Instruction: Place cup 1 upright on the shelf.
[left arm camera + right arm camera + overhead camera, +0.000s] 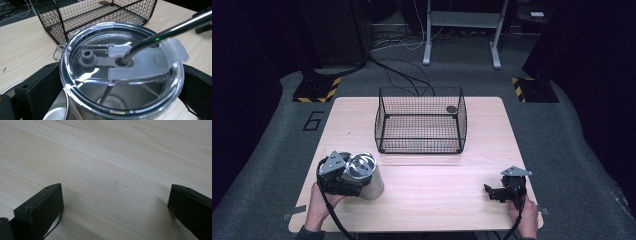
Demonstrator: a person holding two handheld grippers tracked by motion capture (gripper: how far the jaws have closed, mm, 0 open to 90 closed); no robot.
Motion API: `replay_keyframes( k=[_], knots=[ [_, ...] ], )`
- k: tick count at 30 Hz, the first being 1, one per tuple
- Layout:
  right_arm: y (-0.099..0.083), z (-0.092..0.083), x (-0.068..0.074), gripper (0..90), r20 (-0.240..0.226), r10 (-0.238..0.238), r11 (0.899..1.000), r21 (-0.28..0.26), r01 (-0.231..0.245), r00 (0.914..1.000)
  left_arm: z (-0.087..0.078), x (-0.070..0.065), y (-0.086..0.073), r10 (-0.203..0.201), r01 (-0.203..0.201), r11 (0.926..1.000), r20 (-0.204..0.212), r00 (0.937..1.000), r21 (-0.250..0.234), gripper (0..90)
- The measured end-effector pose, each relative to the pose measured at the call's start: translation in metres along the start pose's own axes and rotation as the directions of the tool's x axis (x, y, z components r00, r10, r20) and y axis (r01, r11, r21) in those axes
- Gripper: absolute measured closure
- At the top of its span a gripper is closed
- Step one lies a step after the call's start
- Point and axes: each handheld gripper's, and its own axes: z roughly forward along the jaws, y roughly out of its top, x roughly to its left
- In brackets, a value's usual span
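A stainless steel tumbler (368, 176) with a clear lid (120, 70) stands at the table's front left. A metal straw (172, 30) runs through the lid's hole and leans away to the right. My left gripper (357, 177) is shut on the tumbler, one black jaw pressed to each side of it just under the lid, seen close in the left gripper view (120, 100). At the front right, my right gripper (488, 191) rests low over the table, pointing left. Its jaws stand wide apart over bare wood (115, 202) with nothing between them.
A black wire basket (420, 120) stands at the middle back of the wooden table (437, 200), just beyond the tumbler (82, 17). A small dark round thing (451, 108) lies in its far right corner. Bare tabletop lies between the two grippers.
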Motion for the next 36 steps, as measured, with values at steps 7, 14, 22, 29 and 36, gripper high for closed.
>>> replay_keyframes(
  k=[7, 14, 22, 29, 36],
  knots=[
    [-0.0001, -0.0001, 0.0003, 0.0, 0.003, 0.002, 1.0, 0.003, -0.002, 1.0, 0.0088, -0.0022, -0.0025, -0.015, 0.015, 0.9999, -0.011, 0.9998, 0.002, 1.4],
    [-0.0001, -0.0002, 0.0003, 0.0, 0.003, 0.003, 1.0, 0.003, -0.003, 1.0, 0.0099, -0.004, -0.0021, -0.01, 0.01, 0.9999, -0.027, 0.9996, 0.006, 3.2],
    [-0.0001, -0.0002, 0.0004, 0.0, 0.004, 0.003, 1.0, 0.003, -0.003, 1.0, 0.01, -0.0058, -0.0005, -0.014, 0.015, 0.9997, -0.041, 0.9991, 0.018, 3.6],
    [0.0, 0.0, 0.0002, 0.0, 0.004, 0.008, 1.0, 0.001, -0.008, 1.0, 0.01, -0.0053, -0.0009, -0.005, 0.005, 0.9999, -0.035, 0.9994, 0.013, 4.0],
    [0.0, -0.0001, 0.0001, 0.0, 0.003, 0.008, 1.0, 0.0, -0.008, 1.0, 0.0085, -0.0089, 0.002, 0.035, -0.033, 0.999, -0.051, 0.9981, 0.03, 4.0]
  ],
)
